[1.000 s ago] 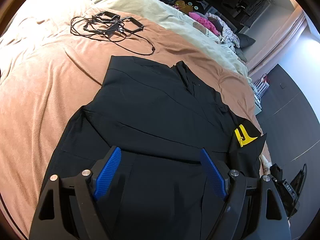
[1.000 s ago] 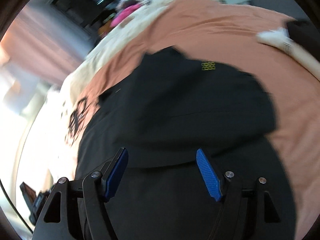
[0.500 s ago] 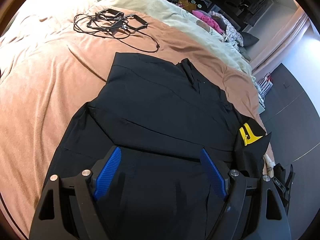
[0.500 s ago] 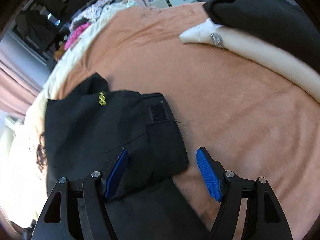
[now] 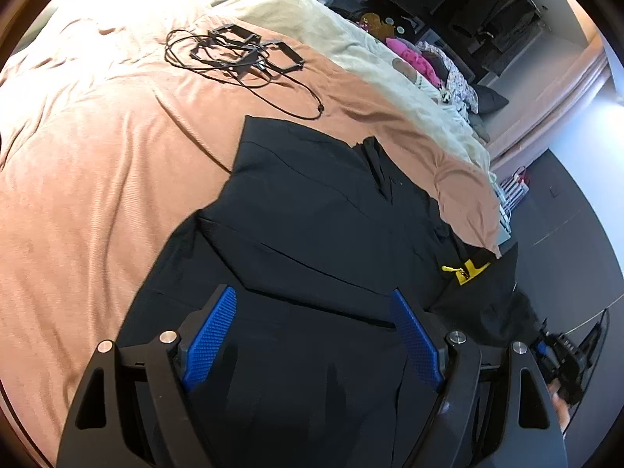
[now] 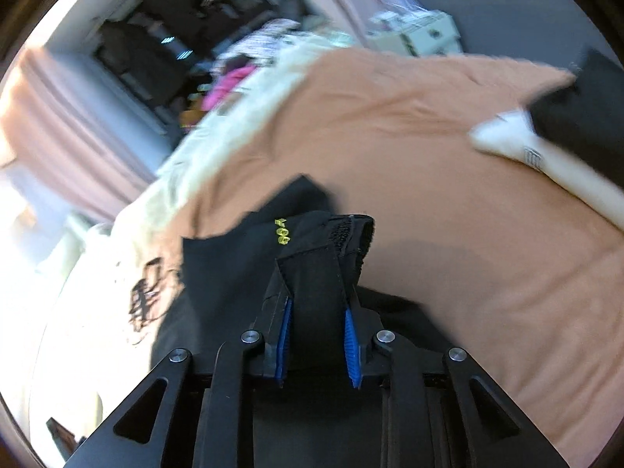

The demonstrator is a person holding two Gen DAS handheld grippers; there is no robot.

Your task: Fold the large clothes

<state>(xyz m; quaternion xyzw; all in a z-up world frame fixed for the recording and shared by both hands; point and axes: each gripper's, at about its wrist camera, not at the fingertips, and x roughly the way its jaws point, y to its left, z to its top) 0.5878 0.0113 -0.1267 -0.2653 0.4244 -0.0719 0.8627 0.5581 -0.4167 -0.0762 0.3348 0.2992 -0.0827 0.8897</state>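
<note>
A black jacket (image 5: 312,214) lies spread on a bed covered with a salmon-coloured blanket (image 5: 97,179). Seen from the left wrist, the left gripper (image 5: 312,335) hovers over the near part of the jacket with its blue fingers (image 5: 212,337) set wide apart and nothing between them. One side of the jacket is folded across its middle, and a yellow mark (image 5: 466,271) shows on the part hanging near the bed's right edge. Beyond the jacket, a tangle of black cable (image 5: 238,58) lies on the blanket, well apart from it, and a pale quilt (image 5: 323,27) runs along the far side of the bed.

Seen from the right wrist, which is blurred, the right gripper (image 6: 318,345) has just been closing, and its fingers (image 6: 351,347) now stand narrow, pinching a cuff of the jacket's sleeve (image 6: 316,273), lifted off the blanket. A small yellow logo (image 6: 282,234) shows on the sleeve. At the far right a white garment (image 6: 546,163) lies under another dark one (image 6: 585,117)
</note>
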